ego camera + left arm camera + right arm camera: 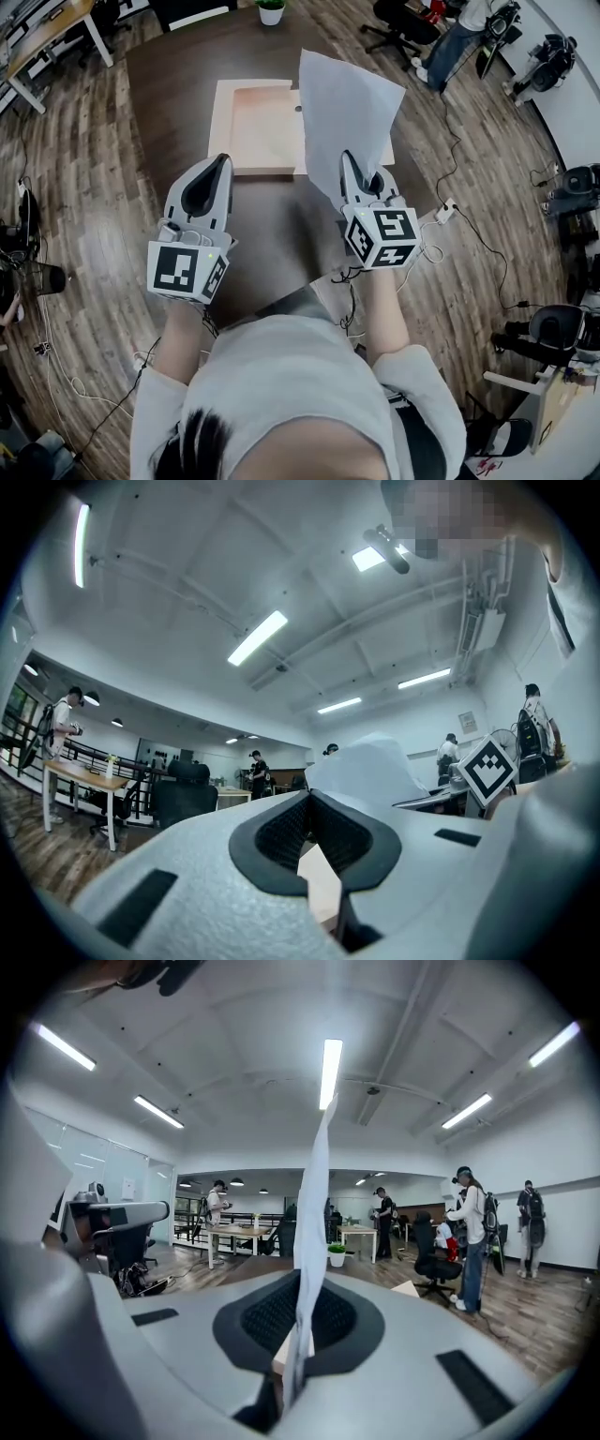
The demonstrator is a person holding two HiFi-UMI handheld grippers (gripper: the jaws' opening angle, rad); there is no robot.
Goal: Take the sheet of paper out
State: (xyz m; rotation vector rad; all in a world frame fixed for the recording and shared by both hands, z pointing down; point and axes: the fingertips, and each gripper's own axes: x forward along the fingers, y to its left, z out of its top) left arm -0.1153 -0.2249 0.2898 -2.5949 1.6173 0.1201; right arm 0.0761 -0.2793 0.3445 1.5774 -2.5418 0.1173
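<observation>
So the biggest thing here is one dark brown counter [169, 103], and it's carrying a single shallow tan box [221, 122] that's lying flat and open-topped, with its pinkish-tan bottom showing.

There's one sheet of paper [347, 112], white, and it's not lying in the box. It's hanging up in the air over the box's right side, pinched by a lower corner. It's standing pretty much upright, with its long axis running up and away from the person, and the top edge is leaning out past the box's far right corner. From the right gripper view it's showing edge-on – just a thin white strip rising straight up out of the jaws.

Two grippers, one per hand. The right gripper [347, 159] is sitting near the box's front right corner with its jaws squeezed together on that bottom corner of the sheet, so the paper is coming out between the black pads. The left gripper [222, 161] is hovering just in front of the box's front left part, with its jaws closed tip to tip and gripping nothing – through the gap behind the tips a bit of the tan box is peeking through.

Smallest bit: one white plant pot [271, 11] with a green plant in it, sitting at the counter's far edge, well apart from the box.
</observation>
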